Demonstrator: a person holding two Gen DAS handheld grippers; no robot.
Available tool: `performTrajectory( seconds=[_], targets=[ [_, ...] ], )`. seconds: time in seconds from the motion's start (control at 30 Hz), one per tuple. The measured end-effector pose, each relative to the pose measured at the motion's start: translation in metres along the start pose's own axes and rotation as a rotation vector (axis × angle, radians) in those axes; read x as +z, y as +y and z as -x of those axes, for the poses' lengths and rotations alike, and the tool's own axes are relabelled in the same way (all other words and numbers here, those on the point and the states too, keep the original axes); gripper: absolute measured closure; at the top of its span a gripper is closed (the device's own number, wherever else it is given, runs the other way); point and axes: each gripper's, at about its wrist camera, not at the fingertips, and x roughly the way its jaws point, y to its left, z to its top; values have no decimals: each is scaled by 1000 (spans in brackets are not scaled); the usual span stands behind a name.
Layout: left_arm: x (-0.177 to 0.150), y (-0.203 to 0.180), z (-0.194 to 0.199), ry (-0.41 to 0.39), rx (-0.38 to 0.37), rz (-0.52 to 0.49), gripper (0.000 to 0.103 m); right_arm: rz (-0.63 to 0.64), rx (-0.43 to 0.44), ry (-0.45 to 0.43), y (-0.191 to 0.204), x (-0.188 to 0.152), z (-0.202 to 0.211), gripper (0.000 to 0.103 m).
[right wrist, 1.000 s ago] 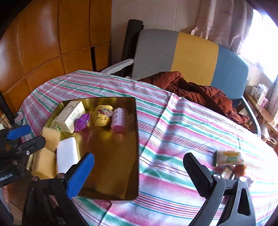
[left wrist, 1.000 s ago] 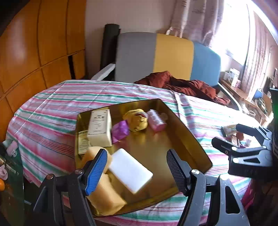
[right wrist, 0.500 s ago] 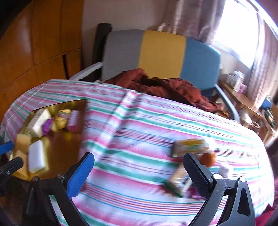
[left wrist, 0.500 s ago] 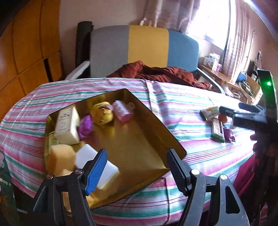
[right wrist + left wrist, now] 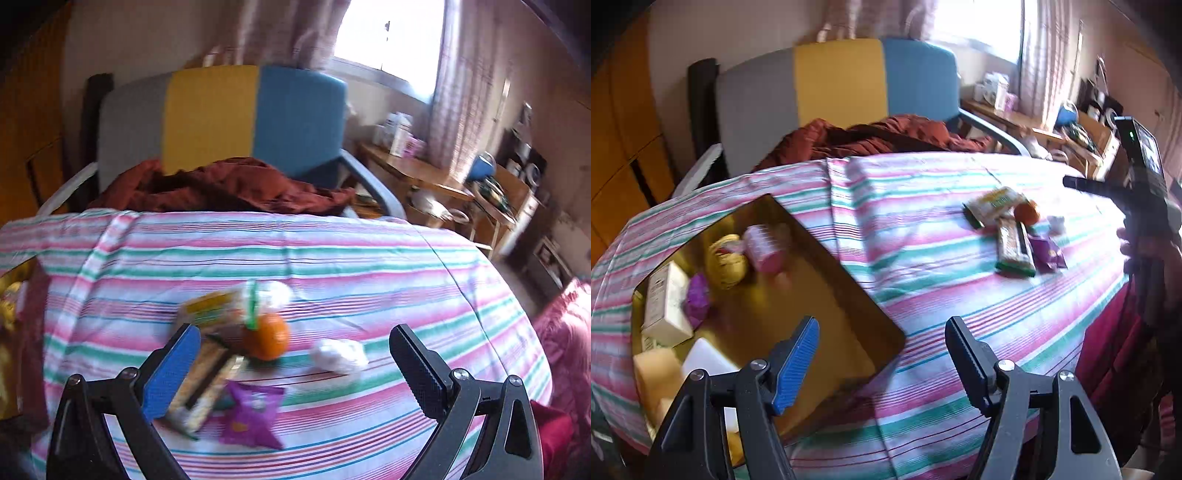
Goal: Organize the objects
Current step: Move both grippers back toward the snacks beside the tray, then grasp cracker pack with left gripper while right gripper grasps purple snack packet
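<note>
A gold tray (image 5: pixel 827 295) sits at the table's left, holding a white box (image 5: pixel 665 299), a yellow item (image 5: pixel 726 264), a pink roll (image 5: pixel 762 247), a purple wrapper (image 5: pixel 698 299) and sponges (image 5: pixel 657 373). My left gripper (image 5: pixel 882 354) is open and empty over the tray's near right corner. At the right lie a snack packet (image 5: pixel 207 308), a snack bar (image 5: pixel 201 391), an orange (image 5: pixel 267 338), a purple packet (image 5: pixel 251 413) and a white wrapped item (image 5: pixel 338 354). My right gripper (image 5: pixel 295 365) is open and empty just above this pile.
The table has a pink, green and white striped cloth (image 5: pixel 923 295). A grey, yellow and blue chair (image 5: pixel 842 96) with a red-brown cloth (image 5: pixel 871 136) stands behind it. A cluttered wooden desk (image 5: pixel 443 177) is at the far right by the window.
Both grippers have swung right, away from the tray. The right gripper has closed in on the snack pile. Both stayed open.
</note>
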Motion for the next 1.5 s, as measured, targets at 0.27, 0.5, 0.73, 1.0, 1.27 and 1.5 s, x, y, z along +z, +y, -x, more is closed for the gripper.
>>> performTrajectory(
  seconds=[0.27, 0.5, 0.73, 1.0, 1.27, 1.5],
  targets=[
    [13, -49, -39, 69, -60, -98, 31, -316, -12, 88, -64, -9, -30, 0],
    [30, -90, -68, 99, -139, -157, 31, -449, -7, 131, -87, -20, -37, 0],
    [48, -116, -97, 120, -180, -187, 33, -436, 11, 163, -84, -21, -44, 0],
    [68, -144, -133, 141, -204, -242, 39, -451, 32, 190, -85, -24, -49, 0],
    [82, -161, -162, 155, -214, -267, 40, -513, 36, 197, -96, -27, -51, 0],
    [84, -167, -183, 137, -203, -282, 39, -518, 40, 219, -96, -28, -55, 0]
  ],
)
